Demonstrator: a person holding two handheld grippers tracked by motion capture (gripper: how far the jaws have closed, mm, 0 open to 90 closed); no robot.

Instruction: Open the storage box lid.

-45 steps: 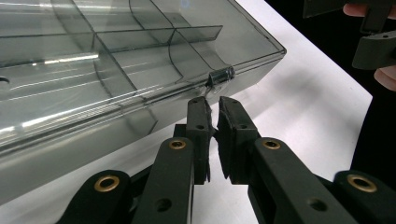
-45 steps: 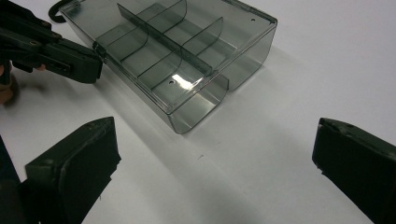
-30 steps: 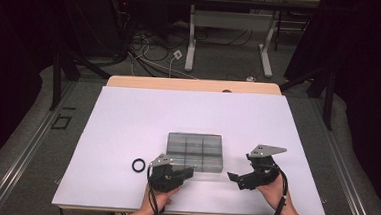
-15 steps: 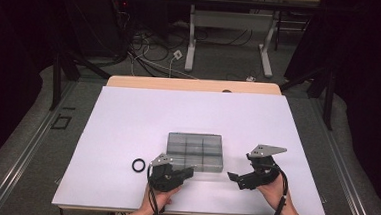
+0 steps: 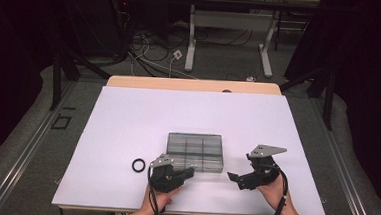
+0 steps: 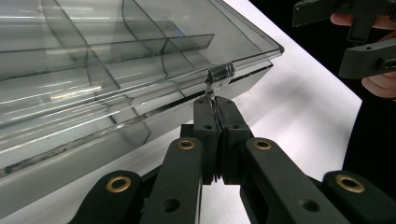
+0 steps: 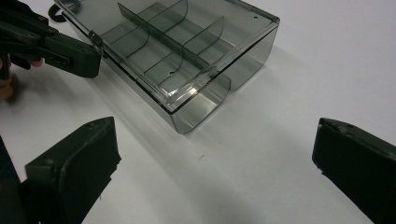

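Smoke-grey plastic compartment box (image 5: pixel 195 152) is sitting mid-table, its front latch tab (image 6: pixel 219 77) being pinched by the left gripper (image 6: pixel 215 103) (right gripper (image 7: pixel 215 163) idling spread just beside it), so a hard tug is risking the unbraced box sliding.

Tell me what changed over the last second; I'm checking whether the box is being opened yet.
Nothing visibly changed. The left gripper stays shut on the latch tab of the clear compartment box, the right gripper waits open beside it, and the black ring lies on the table.
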